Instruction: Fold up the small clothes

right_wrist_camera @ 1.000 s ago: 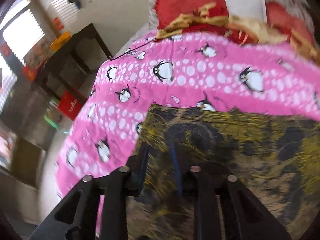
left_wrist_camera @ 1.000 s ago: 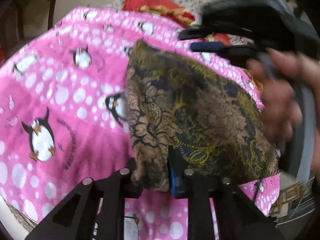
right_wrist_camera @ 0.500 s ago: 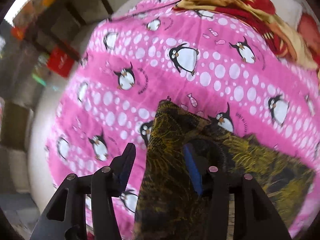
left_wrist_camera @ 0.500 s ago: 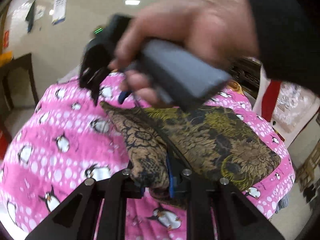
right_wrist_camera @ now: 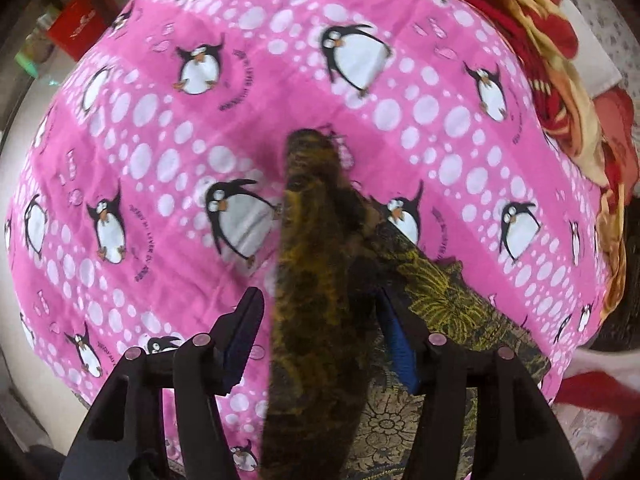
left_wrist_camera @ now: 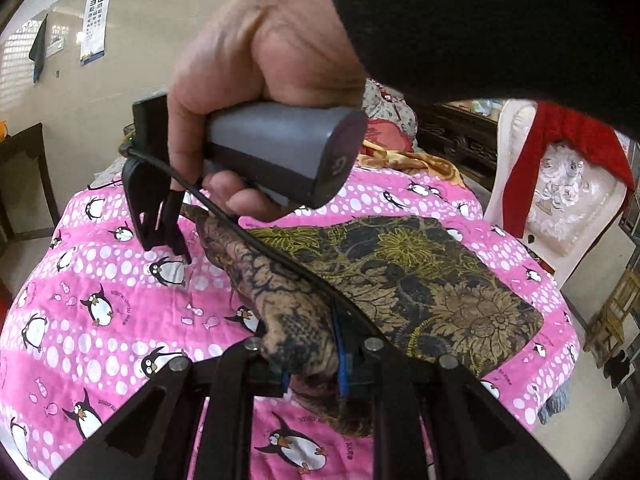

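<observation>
Left wrist view: one patterned garment, dark with yellow and tan floral print, is spread mostly flat on the pink penguin blanket. Its near edge is bunched and lifted by the left gripper, jaws clamped on the cloth fold between the blue pads. That edge is likely held up so it can be carried over for a fold. The far corner of the same raised edge is reached by the right gripper, gripped in a person's right hand, pointed downward at the blanket. A black cable is trailed from it across the garment. Counted: one garment, two grippers, one hand visible. A chair draped with red cloth stands beside the bed; an eye chart is on the wall.

Right wrist view: the garment is seen as a blurred ridge of cloth running up between the right gripper fingers. The jaws have just been opened and stand apart; the cloth is between them but the pads are not pressed on it, judged a release of that corner onto the blanket. A red and gold quilt is heaped at the far edge. Counted: one garment, one pair of fingers.
</observation>
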Available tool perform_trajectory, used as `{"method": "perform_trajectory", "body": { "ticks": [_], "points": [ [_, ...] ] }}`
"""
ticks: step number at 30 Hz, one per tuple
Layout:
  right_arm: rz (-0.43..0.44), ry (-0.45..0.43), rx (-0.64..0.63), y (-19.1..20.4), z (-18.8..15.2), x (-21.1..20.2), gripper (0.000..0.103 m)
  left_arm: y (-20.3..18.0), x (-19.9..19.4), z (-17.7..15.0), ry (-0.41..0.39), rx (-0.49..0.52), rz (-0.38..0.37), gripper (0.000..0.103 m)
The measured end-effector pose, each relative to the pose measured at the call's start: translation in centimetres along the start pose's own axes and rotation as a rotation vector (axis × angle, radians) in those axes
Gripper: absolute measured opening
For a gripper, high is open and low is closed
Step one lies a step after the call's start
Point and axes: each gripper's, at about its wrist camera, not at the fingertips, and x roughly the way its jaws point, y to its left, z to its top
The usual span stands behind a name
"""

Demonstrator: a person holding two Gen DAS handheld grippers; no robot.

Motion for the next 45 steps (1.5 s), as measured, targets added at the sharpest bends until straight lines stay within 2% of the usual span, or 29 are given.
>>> {"method": "perform_trajectory", "body": {
  "ticks": [4,5,8,11,15,24,31,45],
  "points": [
    [0.005,-0.017,0.039,-1.6,0.0,-0.1,0.034,0.0,-0.1,-0.1,-0.002,-0.008,-0.008,0.016],
    [0.007,-0.027,0.037,-1.9,0.0,-0.2,0.024,0.0,-0.2,-0.2,-0.004,-0.013,-0.016,0.016],
    [0.021,-0.074,0.046,-3.1,-0.3,-1.0,0.015,0.6,-0.6,-0.5,-0.016,-0.052,-0.054,0.016],
    [0.065,-0.127,0.058,-4.7,-0.9,-2.1,0.013,2.4,-0.8,-1.3,-0.029,-0.133,-0.106,0.016],
    [0.129,-0.179,0.076,-7.2,-3.0,-2.6,0.013,3.5,-0.5,-1.6,-0.033,-0.192,-0.125,0.016],
    [0.267,-0.236,0.185,-13.5,-7.6,-1.1,0.013,-1.1,2.0,-1.1,0.025,-0.125,-0.213,0.015],
    [0.315,-0.257,0.235,-17.3,-10.9,1.2,0.013,-4.5,4.0,-1.6,0.085,-0.086,-0.251,0.014],
    [0.326,-0.285,0.28,-25.2,-16.9,3.2,0.013,-13.3,6.7,-0.3,0.134,0.008,-0.34,0.013]
  ]
}}
